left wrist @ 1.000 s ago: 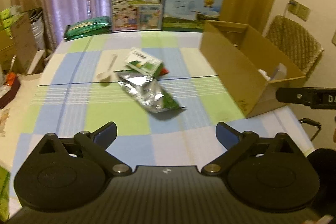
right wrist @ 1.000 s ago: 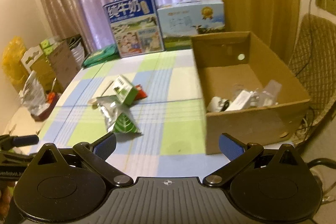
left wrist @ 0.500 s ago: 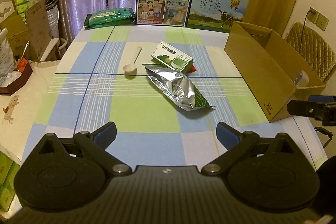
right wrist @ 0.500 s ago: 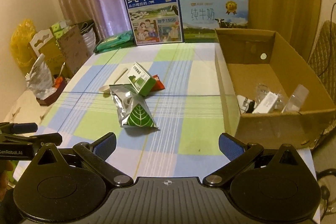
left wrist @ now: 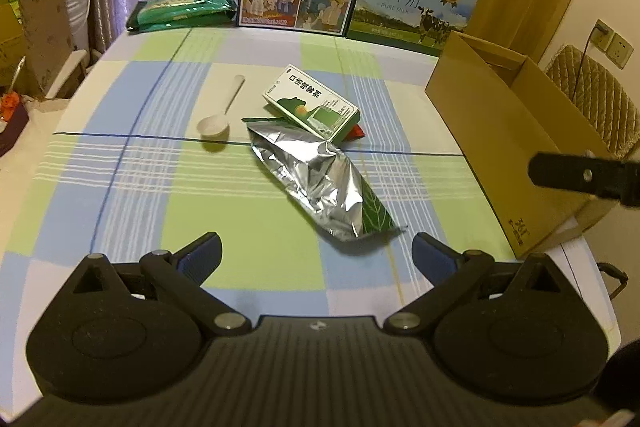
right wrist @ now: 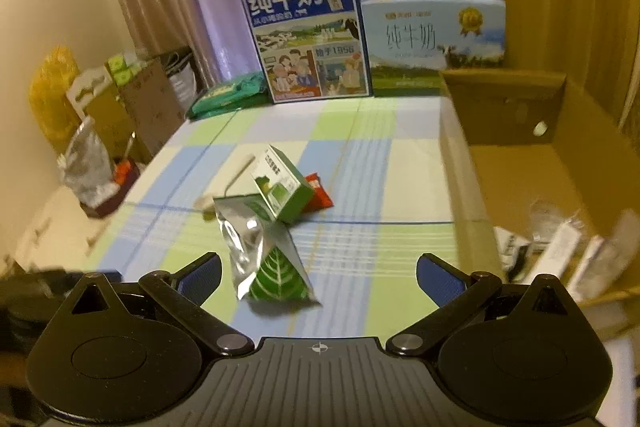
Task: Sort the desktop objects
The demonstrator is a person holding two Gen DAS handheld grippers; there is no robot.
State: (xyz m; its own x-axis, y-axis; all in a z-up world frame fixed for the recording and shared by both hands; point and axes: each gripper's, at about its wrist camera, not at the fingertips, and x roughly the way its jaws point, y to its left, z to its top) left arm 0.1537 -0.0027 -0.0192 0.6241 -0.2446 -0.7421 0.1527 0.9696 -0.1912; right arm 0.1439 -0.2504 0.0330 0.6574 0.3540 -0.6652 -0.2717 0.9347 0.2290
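Frame centre: one foil bag [left wrist: 320, 183], one green box [left wrist: 312, 107], one spoon [left wrist: 220, 115]. Left gripper [left wrist: 316, 259] and right gripper [right wrist: 318, 277]: fingers apart, empty.

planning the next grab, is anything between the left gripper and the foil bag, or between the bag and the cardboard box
Nothing visible blocks either path. The left gripper is open, with bare tablecloth between it and the foil bag. The green carton lies on the bag's far end. Toward the cardboard box there is only bare cloth.
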